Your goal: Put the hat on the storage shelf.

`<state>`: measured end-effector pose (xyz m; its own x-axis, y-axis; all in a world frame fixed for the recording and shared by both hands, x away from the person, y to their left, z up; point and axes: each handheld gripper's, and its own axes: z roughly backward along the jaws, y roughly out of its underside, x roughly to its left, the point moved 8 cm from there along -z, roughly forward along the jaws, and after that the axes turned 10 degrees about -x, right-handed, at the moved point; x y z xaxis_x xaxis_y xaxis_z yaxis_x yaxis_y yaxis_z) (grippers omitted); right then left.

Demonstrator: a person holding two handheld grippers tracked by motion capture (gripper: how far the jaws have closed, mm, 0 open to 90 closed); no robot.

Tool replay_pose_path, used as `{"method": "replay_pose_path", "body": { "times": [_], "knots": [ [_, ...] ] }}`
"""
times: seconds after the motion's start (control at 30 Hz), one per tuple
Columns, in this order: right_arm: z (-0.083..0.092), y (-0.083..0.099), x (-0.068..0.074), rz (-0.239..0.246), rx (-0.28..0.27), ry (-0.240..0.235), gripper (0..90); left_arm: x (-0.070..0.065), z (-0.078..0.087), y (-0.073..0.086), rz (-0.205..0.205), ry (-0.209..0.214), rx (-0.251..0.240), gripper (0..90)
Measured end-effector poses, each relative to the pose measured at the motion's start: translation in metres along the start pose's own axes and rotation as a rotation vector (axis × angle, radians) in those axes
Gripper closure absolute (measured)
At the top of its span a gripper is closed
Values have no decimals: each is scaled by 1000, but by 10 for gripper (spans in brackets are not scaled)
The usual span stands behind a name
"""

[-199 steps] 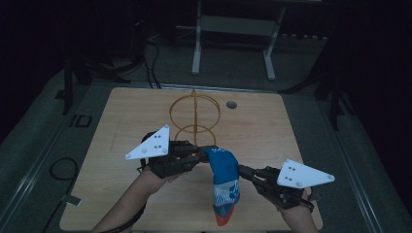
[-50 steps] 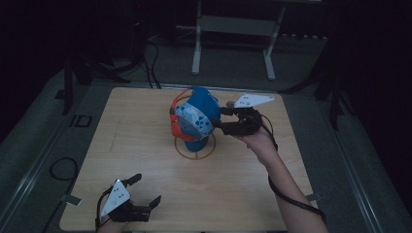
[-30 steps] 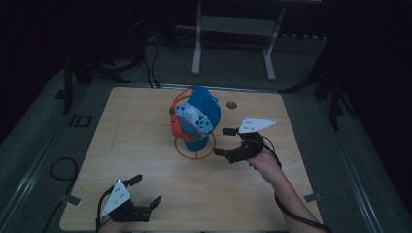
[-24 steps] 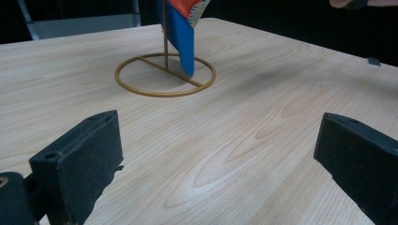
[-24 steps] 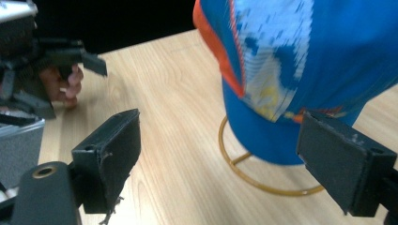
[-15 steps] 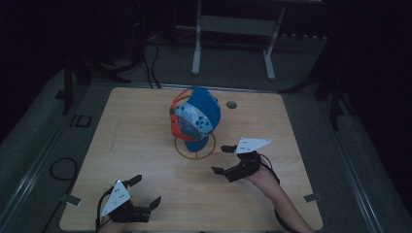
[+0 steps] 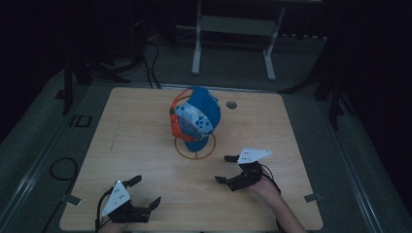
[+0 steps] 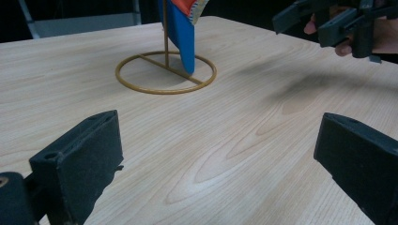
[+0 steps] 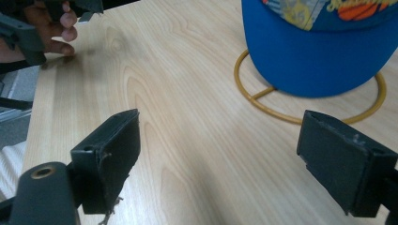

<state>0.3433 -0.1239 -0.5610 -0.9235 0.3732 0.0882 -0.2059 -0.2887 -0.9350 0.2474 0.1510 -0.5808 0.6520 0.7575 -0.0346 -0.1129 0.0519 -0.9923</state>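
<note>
A blue and orange patterned cap (image 7: 196, 119) hangs on a gold wire ring stand (image 7: 195, 147) on the light wooden table (image 7: 145, 160); its lettering is unreadable. The left gripper (image 7: 145, 191) and right gripper (image 7: 224, 169) rest apart, jaws wide and empty.

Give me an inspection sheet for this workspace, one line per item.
Surface: light wooden table, a small round hole near its far edge.
Job's things: blue and orange cap hanging on a brass wire stand with a ring base.
Clutter: nothing seen on the tabletop.
Grippers: left tool open and holding nothing, near the front left edge; right tool open and holding nothing, in front of the stand to its right.
Cables: dark cables on the floor beyond the table; a loop at its left side.
Surroundings: dark room, white metal frame behind.
</note>
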Motion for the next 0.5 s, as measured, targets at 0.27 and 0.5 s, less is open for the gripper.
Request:
{"method": "replay_pose_path", "body": {
  "times": [0.27,0.5],
  "knots": [
    [9,19,-1,-1,17,9,138,0,-1,1,2,-1,5,17],
    [18,32,-7,-6,34,48,138,0,-2,2,1,-3,12,17]
  ]
}}
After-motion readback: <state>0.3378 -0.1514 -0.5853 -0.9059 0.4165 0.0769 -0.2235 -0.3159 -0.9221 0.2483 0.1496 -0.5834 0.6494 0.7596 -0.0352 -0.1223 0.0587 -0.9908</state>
